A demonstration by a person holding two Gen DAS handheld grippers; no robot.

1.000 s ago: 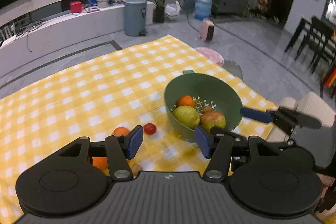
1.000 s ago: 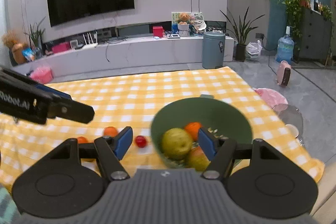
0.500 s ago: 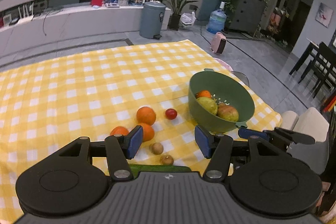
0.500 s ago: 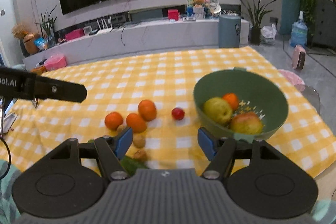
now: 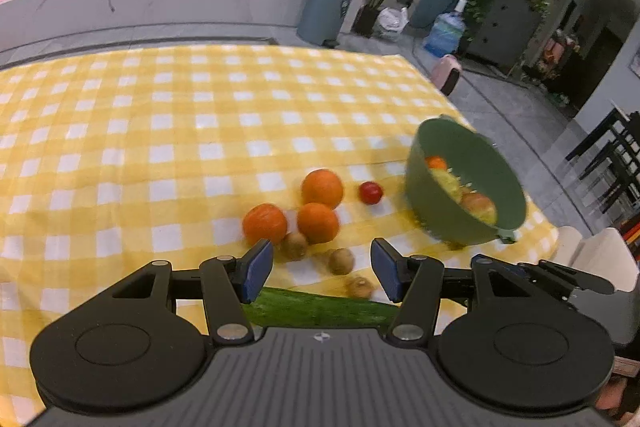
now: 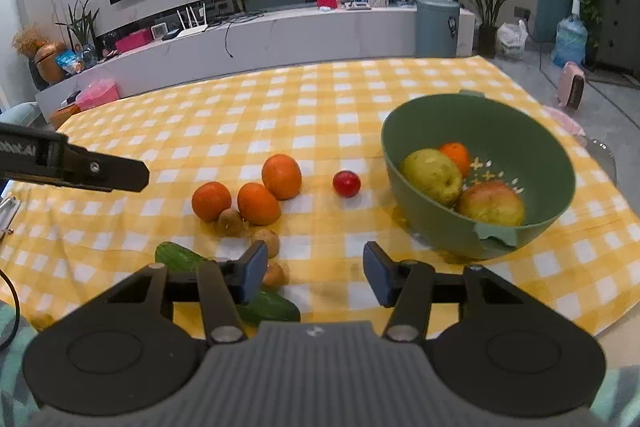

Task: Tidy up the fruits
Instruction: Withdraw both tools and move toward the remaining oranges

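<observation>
A green bowl [image 6: 516, 131] on the yellow checked cloth holds a pear [image 6: 431, 175], an apple [image 6: 490, 203] and a small orange [image 6: 455, 155]; it also shows in the left wrist view [image 5: 472, 155]. Three oranges [image 6: 256, 203] lie left of it with a small red fruit [image 6: 346, 183], three small brown fruits [image 6: 267, 241] and a cucumber [image 6: 268, 305]. The left wrist view shows the oranges [image 5: 318, 221] and the cucumber [image 5: 320, 307] too. My left gripper [image 5: 322, 269] and my right gripper [image 6: 312, 271] are both open and empty, held near the table's front edge.
The cloth-covered table [image 6: 304, 99] ends at the right beside the bowl. A TV wall and low cabinet [image 6: 280, 31] stand behind, with a grey bin [image 6: 437, 27]. The left gripper's body [image 6: 72, 167] juts in at the left of the right wrist view.
Both grippers have pulled back and up from the bowl, so the loose fruits and the cucumber came into view. Both stay open.
</observation>
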